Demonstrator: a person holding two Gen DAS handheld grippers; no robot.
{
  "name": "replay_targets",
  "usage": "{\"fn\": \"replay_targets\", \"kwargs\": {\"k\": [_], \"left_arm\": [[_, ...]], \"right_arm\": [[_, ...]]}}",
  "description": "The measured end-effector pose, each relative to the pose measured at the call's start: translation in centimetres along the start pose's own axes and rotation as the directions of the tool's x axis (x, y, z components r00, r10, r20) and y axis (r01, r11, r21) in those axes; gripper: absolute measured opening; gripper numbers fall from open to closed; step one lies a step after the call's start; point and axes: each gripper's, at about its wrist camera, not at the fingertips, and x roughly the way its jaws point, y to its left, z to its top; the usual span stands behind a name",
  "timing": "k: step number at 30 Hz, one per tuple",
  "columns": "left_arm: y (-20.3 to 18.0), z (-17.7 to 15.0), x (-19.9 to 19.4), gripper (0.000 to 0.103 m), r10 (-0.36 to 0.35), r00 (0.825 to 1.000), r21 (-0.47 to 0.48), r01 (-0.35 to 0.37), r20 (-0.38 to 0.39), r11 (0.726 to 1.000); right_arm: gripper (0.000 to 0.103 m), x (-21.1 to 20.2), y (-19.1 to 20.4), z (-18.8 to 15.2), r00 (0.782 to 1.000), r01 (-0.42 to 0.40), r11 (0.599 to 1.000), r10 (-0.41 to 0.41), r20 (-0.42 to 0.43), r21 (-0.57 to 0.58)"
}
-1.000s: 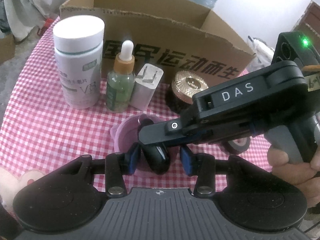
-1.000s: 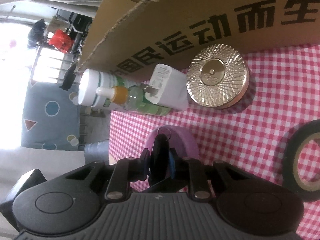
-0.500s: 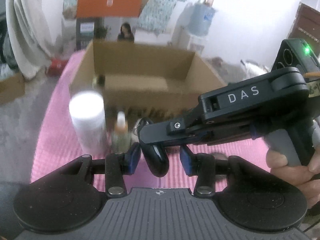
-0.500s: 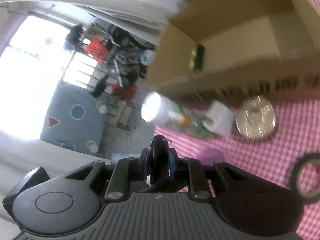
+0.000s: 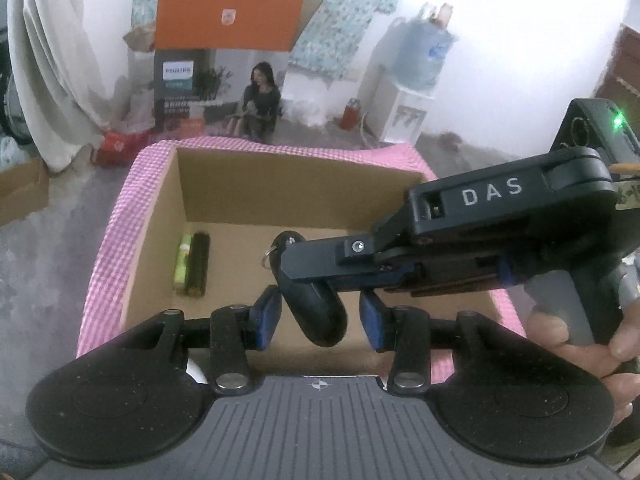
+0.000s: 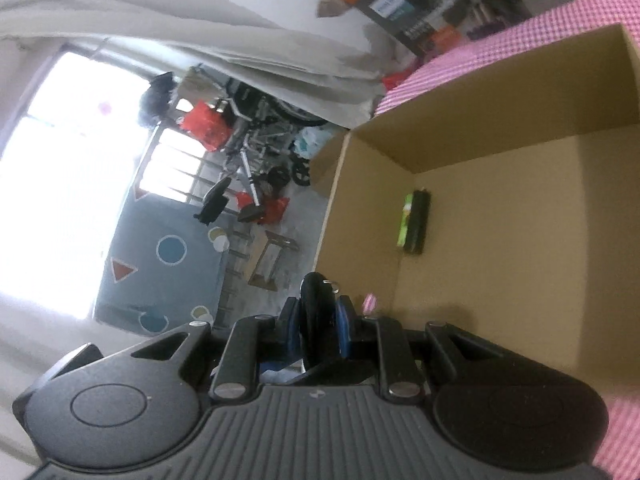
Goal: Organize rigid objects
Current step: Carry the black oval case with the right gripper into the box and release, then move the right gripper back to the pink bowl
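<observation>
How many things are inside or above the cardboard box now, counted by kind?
Black key fob, held above the box by the right gripper: 1
Green and black battery pack, on the cardboard box floor: 1
Total: 2

Right gripper (image 5: 320, 276) clamping black key fob (image 5: 316, 308) above cardboard box (image 5: 300, 184)

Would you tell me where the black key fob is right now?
The black key fob is clamped in the right gripper, held above the open cardboard box; in the left wrist view it hangs between the left gripper's open fingers.
</observation>
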Motion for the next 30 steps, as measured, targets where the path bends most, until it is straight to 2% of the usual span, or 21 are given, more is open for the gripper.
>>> {"fn": "replay_targets", "kwargs": {"k": [8,12,16,23,30], "left_arm": [[2.0,4.4,6.7,0.042,0.058,0.988,-0.015,-0.060,-0.144,0.998],[2.6,5.5,8.9,0.043,0.117,0.974,0.012,-0.117,-0.195,0.993],[3.7,6.3,10.3,0.043,0.153,0.962,-0.013,-0.160,-0.224,0.987],[3.9,5.9,9.2,0.049,0.154,0.966,-0.030,-0.164,-0.206,0.986],[3.1,5.7,5.9,0.060,0.136,0.983,-0.033,-0.141,-0.125,0.989]], "right_arm": [[0.021,5.4,-4.2,6.8,0.995,0.069,0.993,-0.062,-0.083,0.091],[0.021,8.2,-5.7,8.7,0.989,0.117,0.987,-0.105,-0.107,0.109],[0.021,11.2,-6.3,9.9,0.984,0.153,0.983,-0.142,-0.111,0.100],[0.022,12.6,-6.6,10.1,0.979,0.177,0.981,-0.168,-0.114,0.076],[0.022,8.4,-4.8,9.5,0.987,0.155,0.988,-0.154,-0.040,0.026]]}}
